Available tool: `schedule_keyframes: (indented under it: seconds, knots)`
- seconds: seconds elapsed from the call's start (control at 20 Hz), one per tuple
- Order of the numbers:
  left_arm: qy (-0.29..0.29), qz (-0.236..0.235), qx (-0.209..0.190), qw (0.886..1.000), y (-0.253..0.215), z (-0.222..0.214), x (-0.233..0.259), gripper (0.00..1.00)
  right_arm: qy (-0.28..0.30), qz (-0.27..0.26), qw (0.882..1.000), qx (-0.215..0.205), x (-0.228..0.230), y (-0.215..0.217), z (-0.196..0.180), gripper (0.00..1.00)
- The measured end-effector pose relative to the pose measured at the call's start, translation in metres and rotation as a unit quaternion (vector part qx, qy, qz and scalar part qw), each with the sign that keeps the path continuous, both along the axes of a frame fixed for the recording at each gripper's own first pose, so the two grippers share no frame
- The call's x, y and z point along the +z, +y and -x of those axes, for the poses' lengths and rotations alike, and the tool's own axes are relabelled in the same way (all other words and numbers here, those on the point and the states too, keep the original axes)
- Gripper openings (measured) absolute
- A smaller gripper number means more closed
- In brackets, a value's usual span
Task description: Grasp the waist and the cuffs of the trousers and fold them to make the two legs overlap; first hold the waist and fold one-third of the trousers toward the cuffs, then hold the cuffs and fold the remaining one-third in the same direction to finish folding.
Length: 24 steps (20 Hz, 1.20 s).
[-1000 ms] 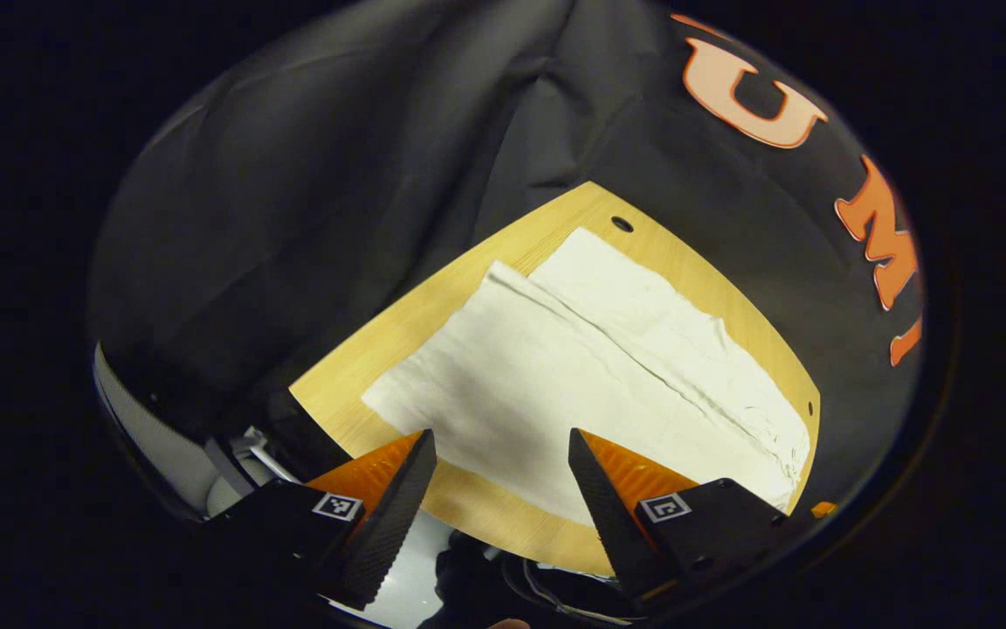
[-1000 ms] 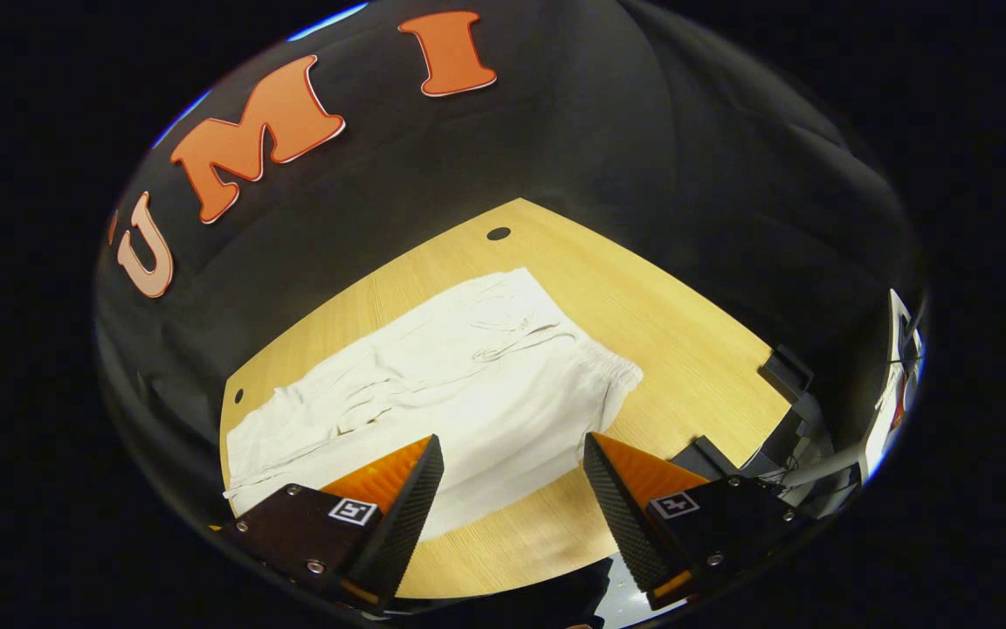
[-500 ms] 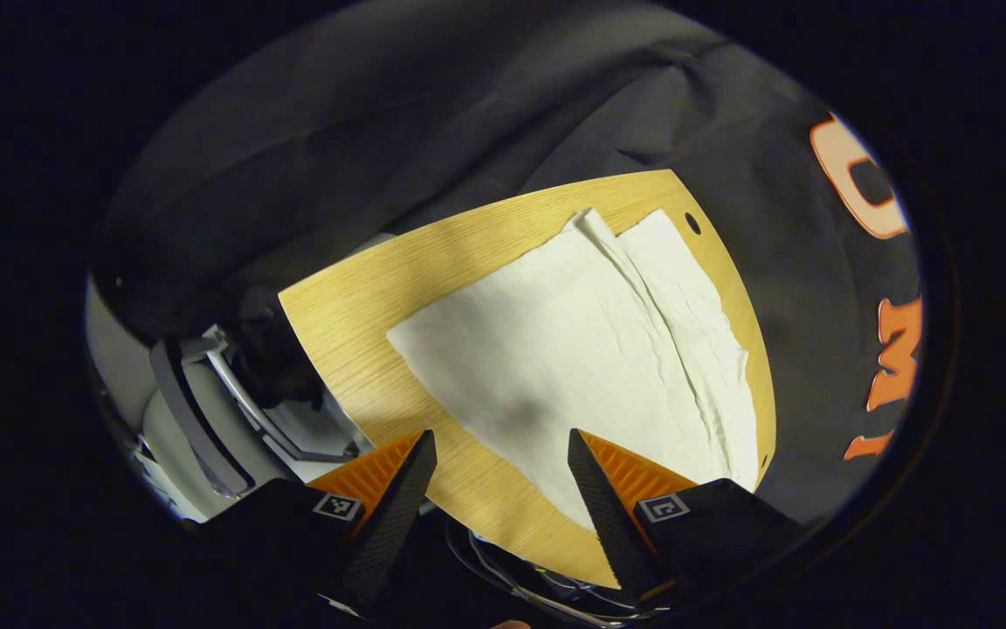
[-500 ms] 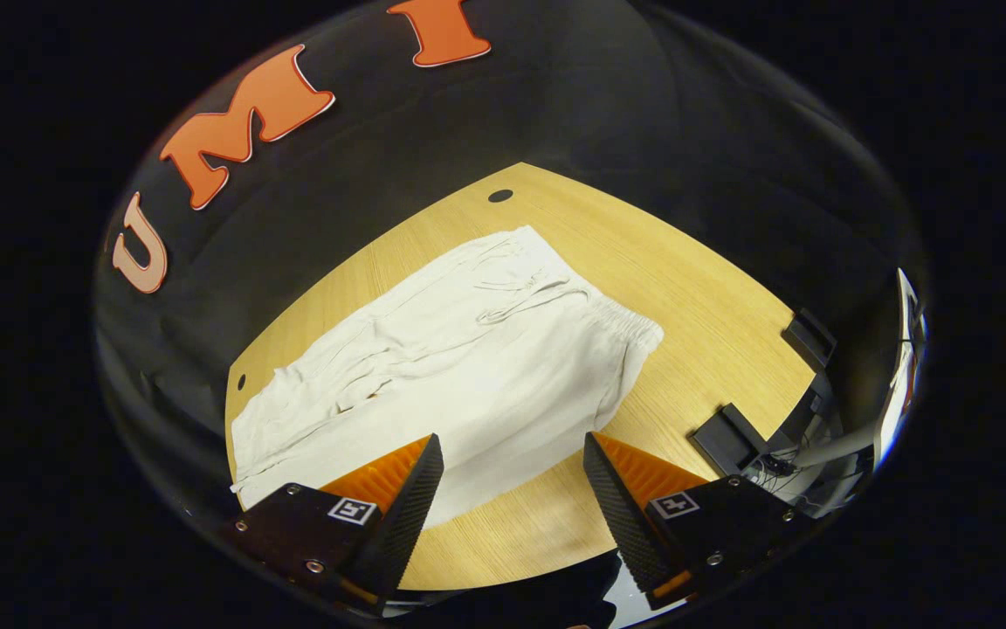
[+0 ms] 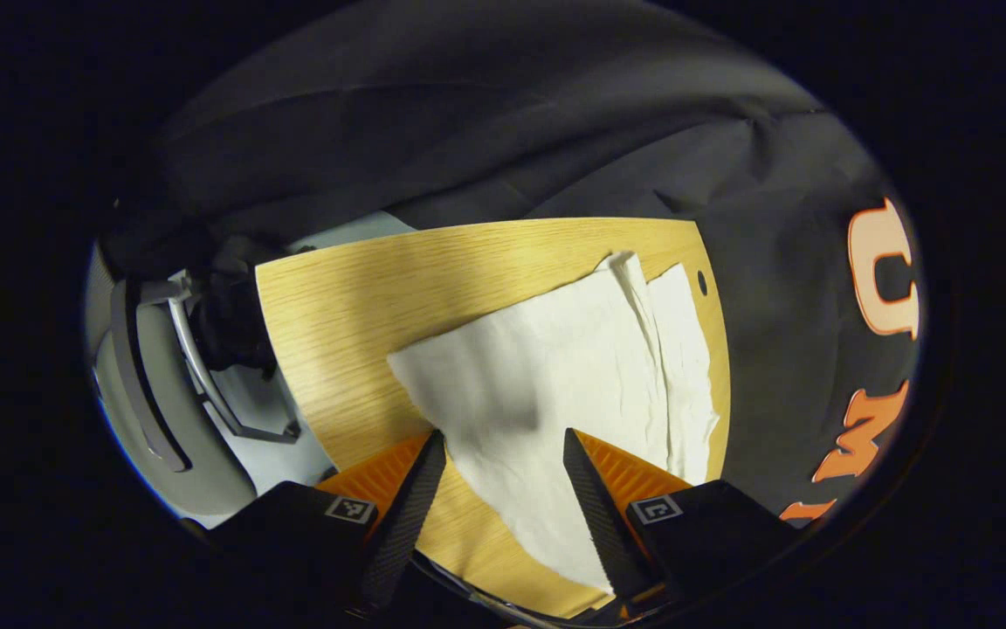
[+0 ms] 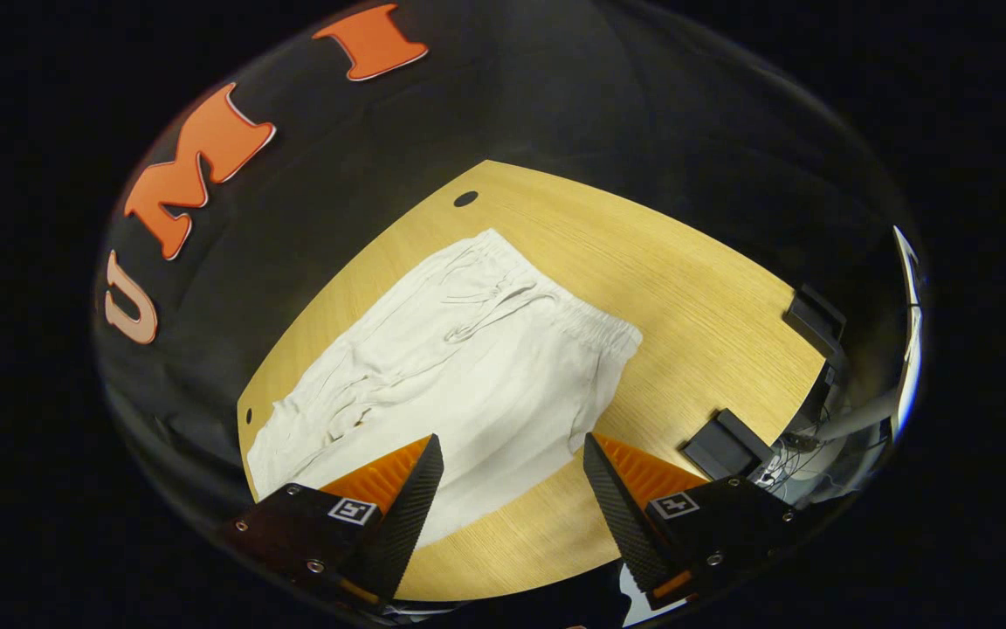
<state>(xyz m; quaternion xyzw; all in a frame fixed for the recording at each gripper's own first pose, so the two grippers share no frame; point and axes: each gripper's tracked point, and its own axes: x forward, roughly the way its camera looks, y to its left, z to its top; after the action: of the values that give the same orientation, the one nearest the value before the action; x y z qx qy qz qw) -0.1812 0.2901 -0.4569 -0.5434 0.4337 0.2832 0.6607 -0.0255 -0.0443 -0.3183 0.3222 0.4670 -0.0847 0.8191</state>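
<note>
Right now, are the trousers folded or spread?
Spread: the trousers lie flat on the table, both legs side by side, waistband showing.

- From the left gripper view we look down at a slant along the left gripper, its fingers spread at the bottom edge, low and close over the cuff end of the trousers.
- That view faces along the wooden surface toward the booth wall.
- From the right gripper view we look down from higher up and farther back, past the right gripper, over the waist end of the trousers.
- It takes in most of the surface.
- Both views share the same trousers and surface, seen from opposite ends.
</note>
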Motion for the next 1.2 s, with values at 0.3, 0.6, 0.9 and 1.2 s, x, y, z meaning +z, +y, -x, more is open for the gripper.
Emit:
schedule_keyframes:
  seconds: [0.3,0.6,0.9,1.2]
  knots:
    - [0.045,-0.056,-0.028,0.997,0.005,-0.005,-0.024,0.35,0.017,-0.013,1.0,-0.014,-0.025,-0.021,-0.01,0.98]
    - [0.021,-0.104,-0.053,0.993,-0.004,-0.023,0.006,0.05,0.038,-0.021,0.999,-0.03,-0.051,-0.044,-0.019,0.97]
    - [0.014,-0.127,-0.038,0.991,0.002,-0.022,0.042,0.05,0.065,-0.026,0.997,-0.042,-0.079,-0.056,-0.034,0.96]
    - [0.03,-0.168,-0.056,0.984,-0.004,-0.032,0.069,0.05,0.109,0.0,0.993,-0.054,-0.105,-0.067,-0.042,0.77]
